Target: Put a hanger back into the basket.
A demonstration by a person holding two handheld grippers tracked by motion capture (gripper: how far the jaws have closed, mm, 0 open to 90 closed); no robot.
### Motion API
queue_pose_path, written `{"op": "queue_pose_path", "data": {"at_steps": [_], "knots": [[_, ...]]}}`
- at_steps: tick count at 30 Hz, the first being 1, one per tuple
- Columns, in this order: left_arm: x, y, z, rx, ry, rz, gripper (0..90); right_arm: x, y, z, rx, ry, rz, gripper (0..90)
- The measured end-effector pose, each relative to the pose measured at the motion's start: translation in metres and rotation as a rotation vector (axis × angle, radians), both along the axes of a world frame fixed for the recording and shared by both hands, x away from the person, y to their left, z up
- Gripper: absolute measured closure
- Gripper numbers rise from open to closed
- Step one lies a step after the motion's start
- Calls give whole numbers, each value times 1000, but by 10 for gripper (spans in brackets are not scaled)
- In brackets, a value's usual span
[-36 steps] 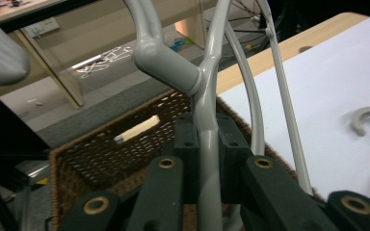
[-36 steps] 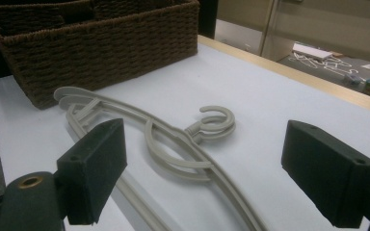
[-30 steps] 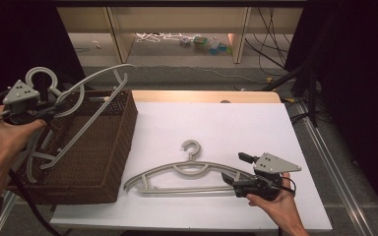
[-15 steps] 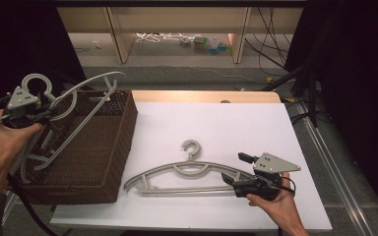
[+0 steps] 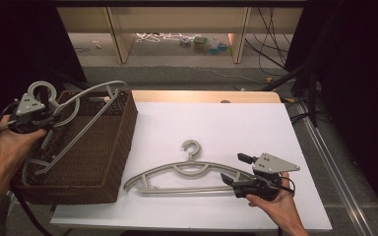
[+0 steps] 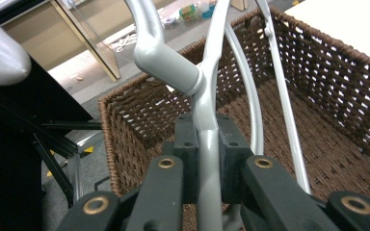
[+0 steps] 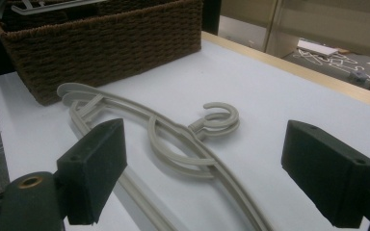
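The grey hanger [image 5: 76, 110] clamped in your left gripper [image 6: 207, 159] over the basket [image 5: 113, 162] is light, stiff, slick plastic, so hold near the neck and mind the rim, while your right gripper [image 7: 217, 168] gapes wide around the second hanger [image 5: 187, 172] on the table [image 5: 256, 128].

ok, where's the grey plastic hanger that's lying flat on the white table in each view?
High view: grey plastic hanger lies lower centre on the white table, hook pointing away.
Left gripper view: not in it; the grey hanger there is a second one, clamped over the basket.
Right gripper view: centre, between the open jaws.
Shared landmark: brown wicker basket.
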State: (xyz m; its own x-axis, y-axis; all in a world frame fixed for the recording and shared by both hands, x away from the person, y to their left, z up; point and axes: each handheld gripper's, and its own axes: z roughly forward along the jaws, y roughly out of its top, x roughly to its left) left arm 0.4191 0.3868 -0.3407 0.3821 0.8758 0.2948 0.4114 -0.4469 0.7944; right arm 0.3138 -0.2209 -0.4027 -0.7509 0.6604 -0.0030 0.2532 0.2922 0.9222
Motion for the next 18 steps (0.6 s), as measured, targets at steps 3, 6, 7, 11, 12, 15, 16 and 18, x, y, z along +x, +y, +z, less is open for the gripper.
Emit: {"op": "queue_pose_path", "data": {"at_steps": [3,6,7,11,12,15,16,18], "knots": [[5,-1,-10,17,38,13,818,0,0,0,9,-6,-4,169],[6,2,-15,30,61,2,818,0,-1,0,4,-1,-3,168],[6,2,-17,24,64,5,818,0,-2,0,0,3,-2,168],[6,1,-20,46,91,0,817,1,-2,0,1,2,-4,168],[7,1,-21,46,101,-6,817,1,-2,0,3,2,-4,168],[11,-1,-26,45,126,10,817,1,-2,0,1,4,-1,168],[11,-1,-26,45,126,10,816,0,-2,0,2,4,0,169],[12,-1,-31,40,157,22,816,1,-2,0,1,5,0,168]]}}
